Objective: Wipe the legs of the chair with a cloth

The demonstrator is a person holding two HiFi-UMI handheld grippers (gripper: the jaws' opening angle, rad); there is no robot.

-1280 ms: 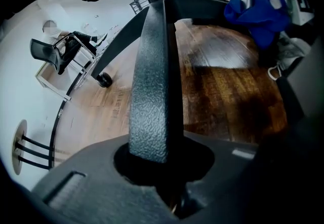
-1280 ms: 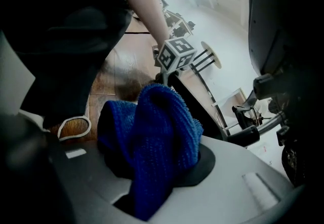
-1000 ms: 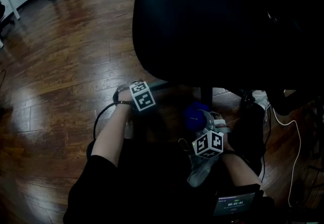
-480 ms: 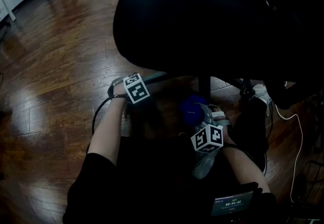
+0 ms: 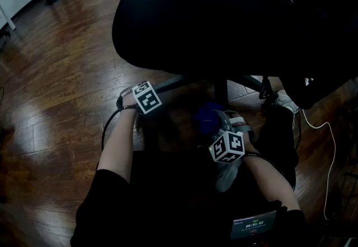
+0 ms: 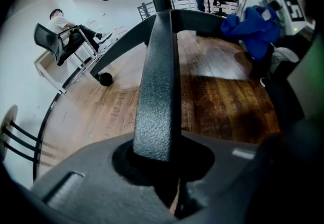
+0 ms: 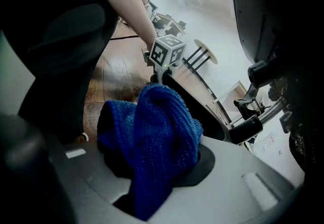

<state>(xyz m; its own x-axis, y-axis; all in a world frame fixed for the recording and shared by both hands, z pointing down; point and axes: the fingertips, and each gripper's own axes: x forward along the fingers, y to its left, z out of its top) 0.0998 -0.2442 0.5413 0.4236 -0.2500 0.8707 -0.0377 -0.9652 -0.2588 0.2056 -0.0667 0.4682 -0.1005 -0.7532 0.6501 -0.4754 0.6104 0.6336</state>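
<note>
Blue cloth (image 7: 157,126), bunched at lower centre, is clamped in the right gripper (image 7: 152,182). The left gripper (image 6: 162,167) pinches a grey chair leg (image 6: 158,86). In the head view, the black seat (image 5: 212,17) hides most of the chair's base.

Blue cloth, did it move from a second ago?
No. The blue cloth stays just below and left of the chair post, as before.
</note>
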